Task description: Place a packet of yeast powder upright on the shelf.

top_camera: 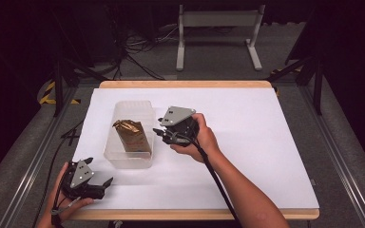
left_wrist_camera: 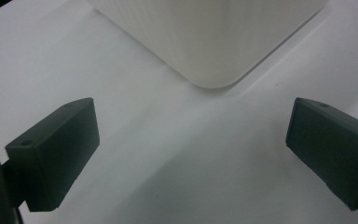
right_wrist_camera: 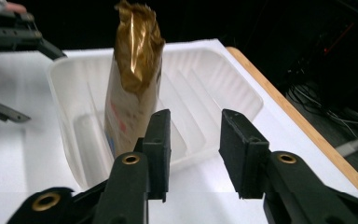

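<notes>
A person is sitting at a table (top_camera: 266,142) with a white top and is holding a gripper in each hand.

A see-through plastic tub (top_camera: 129,135) is sitting on the table, a bit toward nine o'clock from the middle. A gold and brown bag (top_camera: 133,137) is standing up inside the tub. Its crinkly gold top is poking up above the rim. In the right gripper view, the bag (right_wrist_camera: 133,88) is standing tall near the side of the tub (right_wrist_camera: 205,84) closest to that gripper.

The right gripper (top_camera: 164,134) is hanging just beside the tub, at its three o'clock side, and is pointing at the bag. Its two black jaws are standing a little apart, and nothing is between them. They are not touching the bag or the tub.

The left gripper (top_camera: 100,173) is resting near the table's front edge, at about seven o'clock. It is sitting close to the tub's near corner (left_wrist_camera: 214,70) but is not touching it. Its jaws are spread wide apart, with just white table between them.
</notes>
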